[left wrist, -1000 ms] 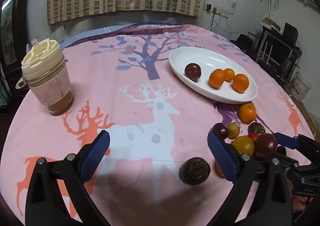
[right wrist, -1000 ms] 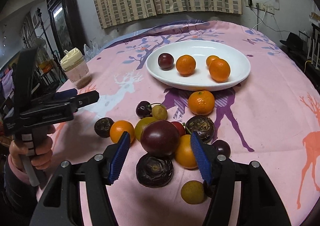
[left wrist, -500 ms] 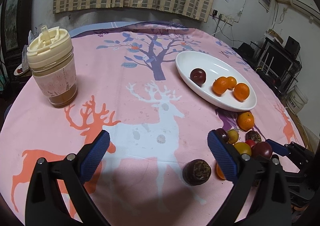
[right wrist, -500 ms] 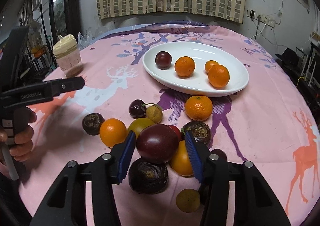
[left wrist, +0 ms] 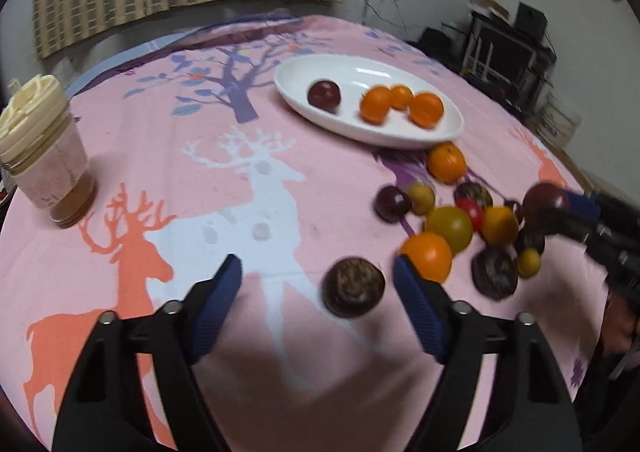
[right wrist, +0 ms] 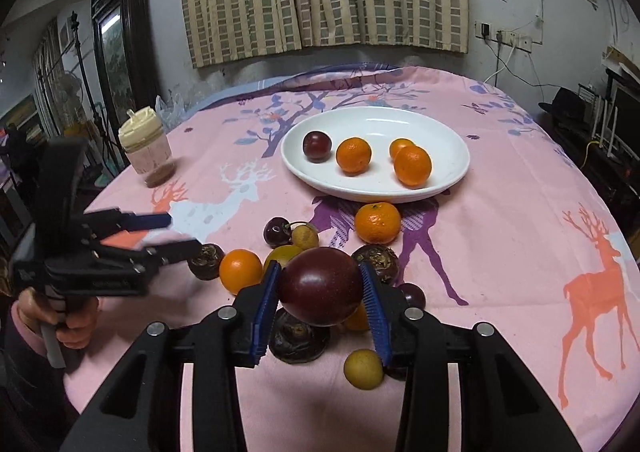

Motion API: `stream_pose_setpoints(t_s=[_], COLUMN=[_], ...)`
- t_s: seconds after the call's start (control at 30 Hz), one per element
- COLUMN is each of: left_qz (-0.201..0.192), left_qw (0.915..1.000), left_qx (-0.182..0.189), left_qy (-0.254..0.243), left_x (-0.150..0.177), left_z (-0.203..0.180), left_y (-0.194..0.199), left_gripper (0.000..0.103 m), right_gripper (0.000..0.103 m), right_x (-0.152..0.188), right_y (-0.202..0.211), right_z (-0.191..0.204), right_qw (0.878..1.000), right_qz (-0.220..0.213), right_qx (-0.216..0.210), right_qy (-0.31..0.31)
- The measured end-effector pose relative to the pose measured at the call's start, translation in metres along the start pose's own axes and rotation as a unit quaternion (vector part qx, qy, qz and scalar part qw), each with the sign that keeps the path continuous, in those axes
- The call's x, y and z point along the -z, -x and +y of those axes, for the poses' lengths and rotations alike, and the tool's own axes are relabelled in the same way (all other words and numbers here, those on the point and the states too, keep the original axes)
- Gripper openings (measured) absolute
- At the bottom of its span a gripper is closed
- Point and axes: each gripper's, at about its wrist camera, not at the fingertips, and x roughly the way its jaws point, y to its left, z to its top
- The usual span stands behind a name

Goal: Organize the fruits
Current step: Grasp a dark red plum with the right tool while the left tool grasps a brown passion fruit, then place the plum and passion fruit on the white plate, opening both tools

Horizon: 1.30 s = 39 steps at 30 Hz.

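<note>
The right gripper (right wrist: 320,288) is closed on a large dark red plum (right wrist: 321,285), one blue pad on each side of its widest part, and holds it above the loose pile of fruit (right wrist: 320,252) on the pink tablecloth (right wrist: 500,252). The plum looks smooth and glossy, so it is likely slippery, and its flesh is probably soft enough to bruise; the hold across the middle, with moderate pressure, appears correct and should not be tightened further. The weight is probably small for this tool. The left gripper (left wrist: 316,292) is open and empty, low over the cloth, with a wrinkled brown fruit (left wrist: 353,287) lying between its fingers but nearer the right one and not touching either. That fruit looks hard-shelled and rough, so it should grip easily; it should be taken across its round body. The white plate (right wrist: 452,148) stands further back on the table and already carries one dark plum (right wrist: 317,146) and three oranges (right wrist: 353,154); free space remains at its near left rim and at its right end. One orange (right wrist: 377,222) lies on the cloth just in front of the plate, on the direct line from the held plum to the plate, so the plum must be carried above it. The pile below holds round fruit that touch each other and may roll if knocked. A lidded cup (right wrist: 146,146) stands well apart on the left, clear of both tools.
</note>
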Motion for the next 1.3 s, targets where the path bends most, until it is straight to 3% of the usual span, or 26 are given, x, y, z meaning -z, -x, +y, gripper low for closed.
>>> stream_pose_setpoints(t_s=[0.07,0.4,0.6,0.73,0.97,1.13,1.23,1.3], left_qz=[0.016,0.041,0.055,0.054,0.049,-0.005,-0.021,-0.025], left_qw=[0.9998,0.9981,0.9973,0.9975,0.9976,0.9994,0.9988,0.9993], left_qx=[0.003,0.036,0.031,0.026,0.02,0.035,0.042,0.026], left_qy=[-0.006,-0.03,-0.036,-0.039,-0.045,-0.007,0.014,0.011], left_x=[0.002,0.003,0.004,0.004,0.001,-0.048,-0.09,-0.116], left_z=[-0.002,-0.014,-0.017,-0.018,-0.02,-0.015,-0.019,-0.027], left_y=[-0.006,-0.017,-0.023,-0.022,-0.019,-0.009,-0.021,-0.038], left_gripper=[0.059,0.053,0.052,0.039,0.038,0.038,0.038,0.038], right_gripper=[0.041,0.041,0.041,0.041,0.041,0.041,0.041,0.041], right_x=[0.0,0.005,0.009,0.011,0.006,-0.023,-0.049,-0.069], right_y=[0.004,0.012,0.013,0.011,0.009,-0.01,-0.034,-0.057], right_z=[-0.004,-0.007,-0.011,-0.016,-0.027,-0.042,-0.053,-0.057], right_qw=[1.0,1.0,1.0,1.0,0.999,0.998,0.998,0.998], right_qz=[-0.003,-0.011,-0.012,-0.009,-0.011,-0.02,-0.019,-0.013], right_qx=[-0.004,-0.012,-0.016,-0.018,-0.019,-0.026,-0.033,-0.028], right_qy=[-0.008,-0.012,-0.017,-0.023,-0.033,-0.045,-0.057,-0.053])
